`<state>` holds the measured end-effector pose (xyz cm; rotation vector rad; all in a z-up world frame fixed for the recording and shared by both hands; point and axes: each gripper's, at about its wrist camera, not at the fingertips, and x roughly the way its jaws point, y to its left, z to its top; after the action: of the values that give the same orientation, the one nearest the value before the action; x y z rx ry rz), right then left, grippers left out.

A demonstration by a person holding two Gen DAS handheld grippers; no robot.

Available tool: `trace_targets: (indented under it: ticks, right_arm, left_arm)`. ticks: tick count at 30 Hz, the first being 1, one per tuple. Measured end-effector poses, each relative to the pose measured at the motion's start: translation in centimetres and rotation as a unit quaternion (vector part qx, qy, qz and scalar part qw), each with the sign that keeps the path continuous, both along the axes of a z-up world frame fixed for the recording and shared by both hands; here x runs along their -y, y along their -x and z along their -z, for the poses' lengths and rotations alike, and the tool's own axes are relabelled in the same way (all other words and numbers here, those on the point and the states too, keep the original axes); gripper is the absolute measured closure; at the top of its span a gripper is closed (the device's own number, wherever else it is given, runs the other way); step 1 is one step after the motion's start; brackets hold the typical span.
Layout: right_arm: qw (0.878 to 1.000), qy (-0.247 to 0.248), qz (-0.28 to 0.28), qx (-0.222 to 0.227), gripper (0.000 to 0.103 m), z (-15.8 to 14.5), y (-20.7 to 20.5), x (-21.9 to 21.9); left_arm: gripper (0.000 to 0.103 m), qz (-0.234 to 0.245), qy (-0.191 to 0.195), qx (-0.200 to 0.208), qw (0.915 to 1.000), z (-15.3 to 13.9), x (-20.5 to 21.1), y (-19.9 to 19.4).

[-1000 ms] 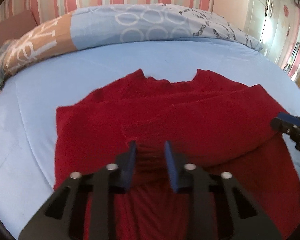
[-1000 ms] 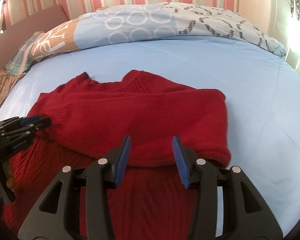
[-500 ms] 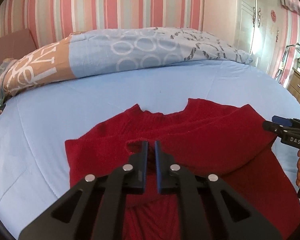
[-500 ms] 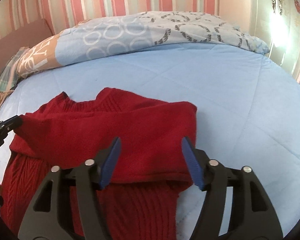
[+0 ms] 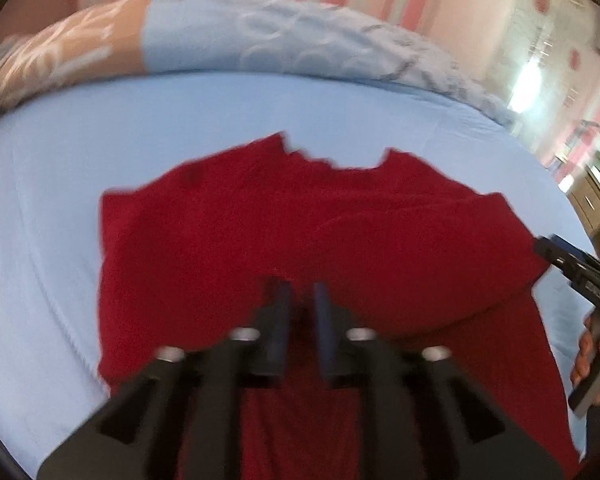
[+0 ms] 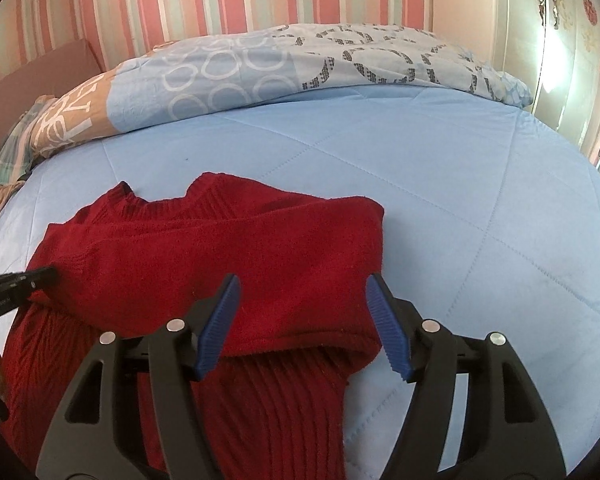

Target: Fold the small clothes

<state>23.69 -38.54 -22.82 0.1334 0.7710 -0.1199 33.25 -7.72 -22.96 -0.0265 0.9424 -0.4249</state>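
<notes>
Red sweater (image 6: 236, 256): it lies on the blue bed cover (image 6: 460, 184), with the neck pointing at the pillows; one sleeve is folded across the chest, and the ribbed bottom part is closest to you
Your left tool (image 5: 300, 300): the two blue pads are close together with a thin gap; red cloth shows in the gap, but the picture is blurry, so you cannot tell if it is pinching the sweater or just sitting above it
Left tool from the other side (image 6: 24, 282): its tip touches the left edge of the folded sleeve
Your right tool (image 6: 304, 320): the blue pads are spread wide apart, one on each side of the folded sleeve's lower edge, holding nothing
Right tool from the left camera (image 5: 568, 260): it is at the right edge of the sweater, with your hand (image 5: 598, 364) around the handle
Pillows (image 6: 260, 68): blue with rings, at the far end of the bed by the pink striped wall (image 6: 220, 0)
</notes>
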Motion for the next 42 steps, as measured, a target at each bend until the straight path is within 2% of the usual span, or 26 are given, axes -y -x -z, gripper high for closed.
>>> trace_targets:
  ticks: [1,2,5,8,11,13,15,18,22,26,31,36,38,40,41,42]
  right_arm:
    - [1.0,0.0,0.0,0.0,0.036,0.0,0.0,0.0]
    - [1.0,-0.001,0.0,0.0,0.036,0.1,0.0,0.0]
    - [1.0,-0.003,0.0,-0.002,0.036,0.3,0.0,0.0]
    - [1.0,0.002,-0.003,-0.003,0.036,0.3,0.0,-0.2]
    - [1.0,0.005,-0.002,-0.003,0.036,0.3,0.1,-0.3]
    - [1.0,0.004,-0.002,-0.003,0.036,0.3,0.1,-0.3]
    - [1.0,0.003,0.0,-0.003,0.036,0.2,0.2,-0.3]
    - [1.0,0.005,-0.001,0.0,0.036,-0.1,0.3,-0.2]
    - [1.0,0.013,0.0,0.003,0.036,-0.5,0.4,0.0]
    - [1.0,0.015,0.005,0.011,0.036,-1.0,0.7,0.4]
    - [1.0,0.011,0.004,0.019,0.037,-1.5,0.6,0.1]
    - [1.0,0.011,-0.005,0.014,0.036,-1.1,0.0,-1.1]
    - [1.0,0.015,-0.009,0.007,0.036,-0.7,-0.2,-1.5]
    - [1.0,0.017,-0.01,0.001,0.036,-0.4,-0.3,-1.7]
    - [1.0,0.016,-0.01,0.0,0.037,-0.4,-0.4,-1.8]
    - [1.0,0.015,-0.01,-0.002,0.037,-0.3,-0.4,-1.8]
  left_arm:
    - [0.03,-0.012,-0.003,0.001,0.9999,0.2,-0.3,0.2]
    - [0.02,-0.026,-0.012,0.009,0.9995,0.2,-0.6,0.4]
    - [0.02,-0.034,-0.007,0.002,0.9994,0.7,-0.9,0.8]
    - [0.022,-0.02,-0.006,0.0,0.9998,1.0,-0.2,1.0]
    - [0.055,0.013,-0.007,-0.008,0.9999,1.2,1.5,1.0]
    - [0.065,0.031,-0.011,-0.006,0.9995,1.2,2.5,1.0]
    - [0.088,0.047,-0.01,-0.009,0.9988,1.2,3.1,0.9]
    - [0.092,0.051,-0.024,0.007,0.9984,0.7,3.6,0.8]
    - [0.093,0.043,-0.027,0.027,0.9983,-0.3,3.2,0.6]
    - [0.093,0.034,-0.043,0.075,0.9957,-2.0,2.4,1.1]
    - [0.093,0.022,-0.047,0.099,0.9937,-3.5,-1.0,0.8]
    - [0.093,0.007,-0.053,0.087,0.9948,-2.9,-4.2,0.0]
    - [0.093,0.005,-0.05,0.065,0.9966,-1.6,-5.0,-0.4]
    - [0.084,0.007,-0.054,0.034,0.9979,0.2,-5.3,-0.4]
    - [0.076,0.002,-0.061,0.026,0.9978,0.7,-5.5,-0.4]
    - [0.062,-0.002,-0.062,0.024,0.9978,1.0,-5.9,-0.1]
